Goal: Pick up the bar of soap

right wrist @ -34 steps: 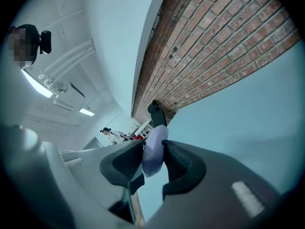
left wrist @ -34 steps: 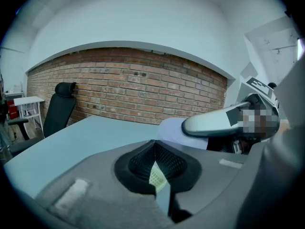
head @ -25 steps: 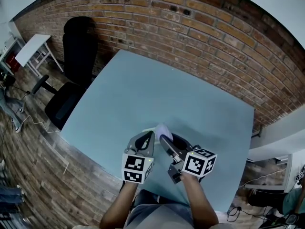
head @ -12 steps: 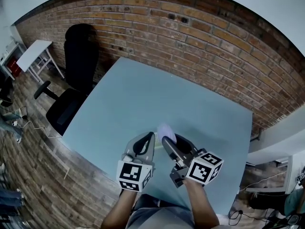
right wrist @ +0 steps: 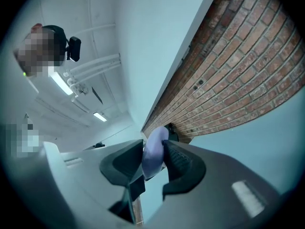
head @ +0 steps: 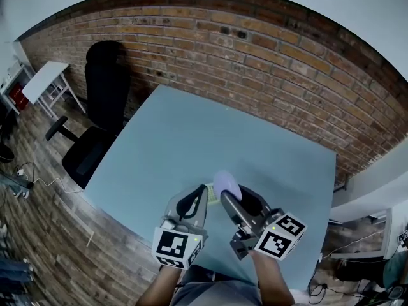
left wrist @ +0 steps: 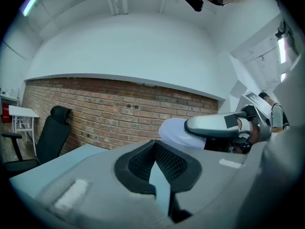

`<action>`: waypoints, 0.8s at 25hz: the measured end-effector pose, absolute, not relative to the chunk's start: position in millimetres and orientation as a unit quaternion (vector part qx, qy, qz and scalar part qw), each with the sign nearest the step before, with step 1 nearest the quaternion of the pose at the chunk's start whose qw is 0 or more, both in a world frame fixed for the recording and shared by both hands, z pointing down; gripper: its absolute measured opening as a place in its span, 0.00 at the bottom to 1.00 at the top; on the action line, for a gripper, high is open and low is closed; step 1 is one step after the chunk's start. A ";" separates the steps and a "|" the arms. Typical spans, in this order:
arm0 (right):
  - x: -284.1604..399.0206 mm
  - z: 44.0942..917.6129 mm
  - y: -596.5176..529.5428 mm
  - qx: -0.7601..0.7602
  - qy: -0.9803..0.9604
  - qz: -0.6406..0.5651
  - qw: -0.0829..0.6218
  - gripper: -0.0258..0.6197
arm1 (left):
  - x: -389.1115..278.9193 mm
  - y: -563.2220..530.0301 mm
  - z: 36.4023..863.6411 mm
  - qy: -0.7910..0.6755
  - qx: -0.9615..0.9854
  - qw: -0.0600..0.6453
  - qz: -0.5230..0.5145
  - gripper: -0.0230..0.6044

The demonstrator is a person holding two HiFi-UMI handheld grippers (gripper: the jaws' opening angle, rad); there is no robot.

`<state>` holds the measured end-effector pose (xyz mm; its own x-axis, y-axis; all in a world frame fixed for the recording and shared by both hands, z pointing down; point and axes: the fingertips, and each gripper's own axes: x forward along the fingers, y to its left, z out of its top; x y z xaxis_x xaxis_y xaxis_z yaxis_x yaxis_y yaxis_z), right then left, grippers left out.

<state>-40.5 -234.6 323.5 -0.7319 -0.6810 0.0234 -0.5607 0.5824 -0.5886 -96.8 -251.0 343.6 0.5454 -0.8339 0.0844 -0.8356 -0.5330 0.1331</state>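
Observation:
The bar of soap [head: 226,183] is a pale lavender oval. It hangs above the blue-grey table [head: 191,132] with my right gripper [head: 227,195] shut on it. In the right gripper view the soap [right wrist: 153,152] stands on edge between the two black pads [right wrist: 178,162], which press on both its faces. My left gripper [head: 201,194] is just left of it, jaws together and holding nothing. In the left gripper view the soap [left wrist: 177,131] shows at the right, under a grey finger [left wrist: 214,126] of the right gripper.
A brick wall [head: 255,50] runs along the table's far side. A black office chair [head: 102,88] stands off the table's left corner, and a small white table [head: 46,76] stands further left. The near table edge lies just below the grippers.
The right gripper has risen with the soap in it, so the soap now looks larger and nearer to the head camera. The left gripper has drawn back slightly toward the person.

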 end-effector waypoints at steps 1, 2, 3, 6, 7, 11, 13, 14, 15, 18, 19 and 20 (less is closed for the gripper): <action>-39.3 320.5 -234.0 -0.352 0.884 -0.288 0.106 0.25 | -96.2 -250.0 340.2 -0.475 0.876 0.078 0.002 0.04; -38.1 317.8 -233.3 -0.353 0.885 -0.283 0.108 0.25 | -95.6 -248.9 337.0 -0.474 0.877 0.076 -0.001 0.04; -37.2 315.3 -232.4 -0.354 0.886 -0.279 0.110 0.25 | -95.1 -247.8 334.1 -0.473 0.878 0.075 -0.004 0.04; -34.3 309.2 -230.3 -0.357 0.887 -0.268 0.116 0.25 | -94.7 -246.5 326.3 -0.472 0.879 0.073 -0.011 0.04; -33.0 307.4 -230.2 -0.358 0.887 -0.266 0.119 0.25 | -94.5 -246.8 323.3 -0.472 0.879 0.073 -0.012 0.04; -28.0 301.8 -230.6 -0.365 0.886 -0.259 0.124 0.25 | -94.4 -247.9 318.3 -0.471 0.879 0.073 -0.014 0.04; -26.4 299.7 -231.4 -0.364 0.886 -0.258 0.128 0.25 | -93.8 -248.9 317.7 -0.471 0.879 0.074 -0.015 0.04; -25.7 299.3 -231.9 -0.364 0.885 -0.259 0.130 0.25 | -92.8 -249.5 317.4 -0.471 0.879 0.073 -0.015 0.04; -25.1 299.2 -232.2 -0.363 0.885 -0.259 0.130 0.25 | -91.7 -249.9 317.1 -0.471 0.879 0.072 -0.015 0.04; -25.6 299.9 -232.7 -0.360 0.886 -0.263 0.130 0.25 | -90.6 -250.8 317.8 -0.470 0.879 0.072 -0.013 0.04; -26.5 300.6 -232.9 -0.359 0.886 -0.264 0.130 0.25 | -91.0 -251.0 318.3 -0.471 0.879 0.073 -0.013 0.04; -27.4 301.6 -233.0 -0.358 0.886 -0.266 0.129 0.25 | -91.4 -251.1 318.7 -0.471 0.879 0.074 -0.013 0.04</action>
